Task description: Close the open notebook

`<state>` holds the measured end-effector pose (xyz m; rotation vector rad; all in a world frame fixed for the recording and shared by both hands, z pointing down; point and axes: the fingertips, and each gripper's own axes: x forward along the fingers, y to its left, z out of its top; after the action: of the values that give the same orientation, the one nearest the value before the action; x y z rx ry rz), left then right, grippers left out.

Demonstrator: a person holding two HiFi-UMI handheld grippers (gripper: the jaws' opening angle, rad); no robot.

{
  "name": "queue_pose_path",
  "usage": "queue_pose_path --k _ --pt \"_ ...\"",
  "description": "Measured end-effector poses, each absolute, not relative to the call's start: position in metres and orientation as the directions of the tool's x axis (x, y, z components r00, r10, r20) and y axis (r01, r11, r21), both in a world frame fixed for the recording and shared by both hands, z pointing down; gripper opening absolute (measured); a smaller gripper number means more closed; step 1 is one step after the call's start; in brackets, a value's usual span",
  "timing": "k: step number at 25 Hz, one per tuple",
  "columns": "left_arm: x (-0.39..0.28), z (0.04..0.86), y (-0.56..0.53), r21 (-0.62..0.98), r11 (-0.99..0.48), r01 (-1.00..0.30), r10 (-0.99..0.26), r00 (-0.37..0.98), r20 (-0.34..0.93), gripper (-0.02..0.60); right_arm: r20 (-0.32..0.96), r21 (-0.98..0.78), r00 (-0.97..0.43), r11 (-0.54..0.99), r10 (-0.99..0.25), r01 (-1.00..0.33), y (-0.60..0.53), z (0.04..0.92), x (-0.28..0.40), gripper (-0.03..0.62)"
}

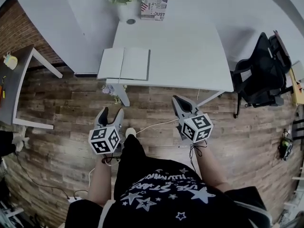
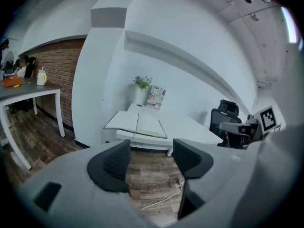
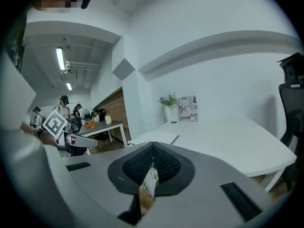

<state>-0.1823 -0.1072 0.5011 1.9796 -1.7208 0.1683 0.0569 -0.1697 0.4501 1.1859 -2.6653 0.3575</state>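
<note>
The open notebook (image 1: pixel 124 63) lies flat on the front left corner of the desk (image 1: pixel 185 56), far from me. My left claw (image 1: pixel 111 113) is spread, holding nothing; my right claw (image 1: pixel 178 100) is pressed together. The notebook looks light and bendy, so I'd lift one outer edge.

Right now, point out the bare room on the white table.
The white table is bare from the open notebook to its right edge. Crowded: the notebook's near-left corner, and the far edge with potted plant and printed sign.
</note>
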Motion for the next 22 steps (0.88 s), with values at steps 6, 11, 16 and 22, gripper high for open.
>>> queue_pose_path --k 6,11,16,22 --pt "-0.232 0.504 -0.168 0.302 -0.094 -0.949 -0.875 0.224 0.43 0.291 0.302 -0.131 -0.633 0.627 -0.712 -0.768 -0.224 0.448 0.009 0.002" --pt "-0.272 0.517 -0.207 0.332 -0.066 -0.941 -0.862 0.222 0.457 0.291 0.317 -0.135 -0.625 0.619 -0.713 -0.774 -0.259 0.45 -0.028 0.002" --pt "-0.309 0.549 -0.239 0.431 -0.023 -0.902 -0.821 0.263 0.507 0.288 0.351 -0.135 -0.616 0.612 -0.706 -0.779 -0.284 0.463 -0.061 0.002" --pt "-0.34 0.578 -0.272 0.472 -0.015 -0.881 -0.787 0.302 0.538 0.279 0.398 -0.125 -0.588 0.593 -0.704 -0.795 -0.304 0.475 -0.084 0.002"
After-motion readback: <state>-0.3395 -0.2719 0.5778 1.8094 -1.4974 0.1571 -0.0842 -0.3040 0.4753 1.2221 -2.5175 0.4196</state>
